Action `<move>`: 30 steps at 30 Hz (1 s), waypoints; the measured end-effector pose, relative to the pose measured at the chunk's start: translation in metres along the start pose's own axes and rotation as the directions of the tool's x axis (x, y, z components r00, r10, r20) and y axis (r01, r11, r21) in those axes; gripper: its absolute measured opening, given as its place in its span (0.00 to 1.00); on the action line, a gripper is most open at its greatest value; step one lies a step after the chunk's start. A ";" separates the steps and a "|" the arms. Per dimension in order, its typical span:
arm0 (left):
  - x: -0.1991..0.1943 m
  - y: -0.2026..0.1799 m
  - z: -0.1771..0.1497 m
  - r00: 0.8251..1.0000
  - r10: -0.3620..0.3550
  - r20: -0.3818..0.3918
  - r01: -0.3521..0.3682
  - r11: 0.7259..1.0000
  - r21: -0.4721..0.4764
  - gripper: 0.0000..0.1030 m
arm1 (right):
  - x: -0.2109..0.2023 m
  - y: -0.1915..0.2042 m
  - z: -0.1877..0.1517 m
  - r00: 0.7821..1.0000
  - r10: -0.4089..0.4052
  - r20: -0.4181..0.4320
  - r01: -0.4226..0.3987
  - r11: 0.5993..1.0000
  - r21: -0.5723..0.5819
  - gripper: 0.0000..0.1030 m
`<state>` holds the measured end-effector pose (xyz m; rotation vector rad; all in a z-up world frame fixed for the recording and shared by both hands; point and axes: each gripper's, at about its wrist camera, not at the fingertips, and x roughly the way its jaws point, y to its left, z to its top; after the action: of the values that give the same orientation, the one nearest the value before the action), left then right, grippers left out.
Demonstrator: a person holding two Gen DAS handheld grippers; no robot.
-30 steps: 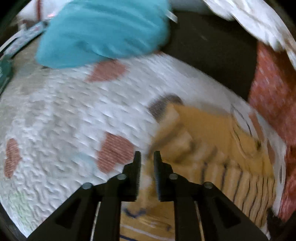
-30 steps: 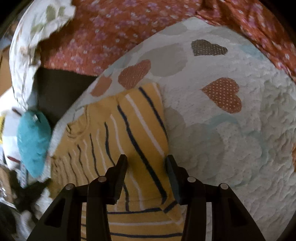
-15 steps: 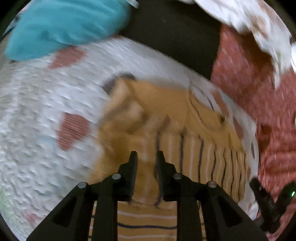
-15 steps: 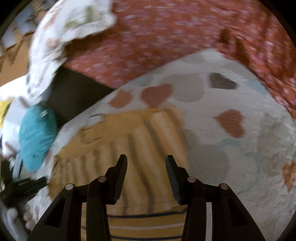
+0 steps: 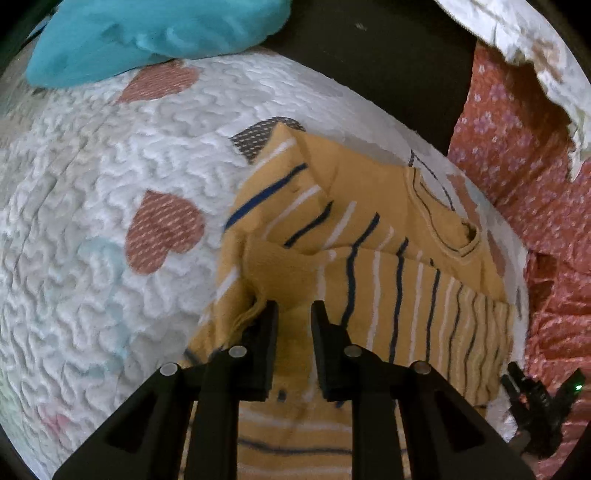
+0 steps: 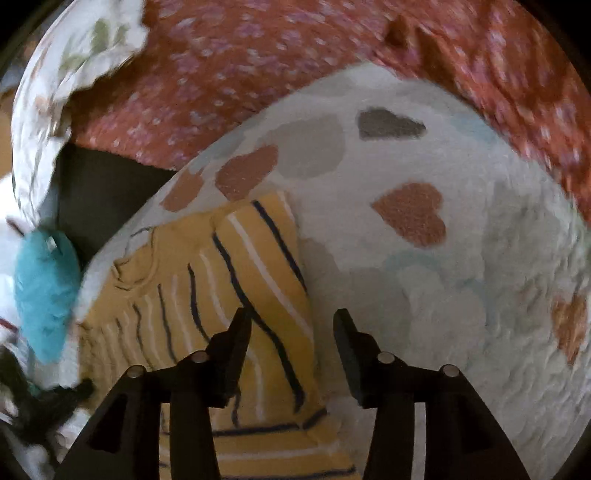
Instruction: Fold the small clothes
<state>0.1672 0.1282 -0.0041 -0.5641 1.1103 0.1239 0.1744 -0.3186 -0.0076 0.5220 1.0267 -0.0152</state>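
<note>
A small yellow top (image 5: 373, 236) with navy and white stripes lies on a white quilt (image 5: 92, 206) with heart patches. Its left sleeve (image 5: 280, 266) is folded in over the body. My left gripper (image 5: 293, 314) hovers low over that folded sleeve, jaws a narrow gap apart with yellow cloth showing between them; I cannot tell if it pinches cloth. In the right wrist view the top (image 6: 236, 280) has its right sleeve folded in. My right gripper (image 6: 291, 325) is open and empty above the top's right edge.
A teal cloth (image 5: 147, 33) lies at the quilt's far edge, also in the right wrist view (image 6: 44, 295). A red floral fabric (image 6: 295, 62) and a white floral pillow (image 5: 524, 40) lie beyond. The other gripper (image 5: 535, 402) shows at the top's right side.
My left gripper carried the left sleeve rightward over the top's body and its jaws have widened slightly. My right gripper pulled back a little and stayed open.
</note>
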 end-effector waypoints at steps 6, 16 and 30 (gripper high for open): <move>-0.030 0.032 -0.047 0.999 0.032 -0.036 -0.032 0.999 -0.014 0.35 | -0.003 -0.035 -0.046 0.973 0.138 -0.185 -0.106 0.979 0.174 0.50; -0.070 0.115 -0.154 0.983 -0.146 -0.110 0.126 0.977 -0.172 0.37 | -0.052 -0.079 -0.143 0.931 0.323 -0.171 -0.244 0.898 0.367 0.50; -0.088 0.117 -0.254 0.937 -0.266 -0.228 0.241 0.961 -0.133 0.46 | -0.112 -0.092 -0.234 0.919 0.314 -0.239 -0.225 0.914 0.337 0.50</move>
<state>-0.1222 0.1197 -0.0521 -0.8281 1.2634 -0.1172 -0.0976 -0.3268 -0.0486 0.9695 1.2374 0.1594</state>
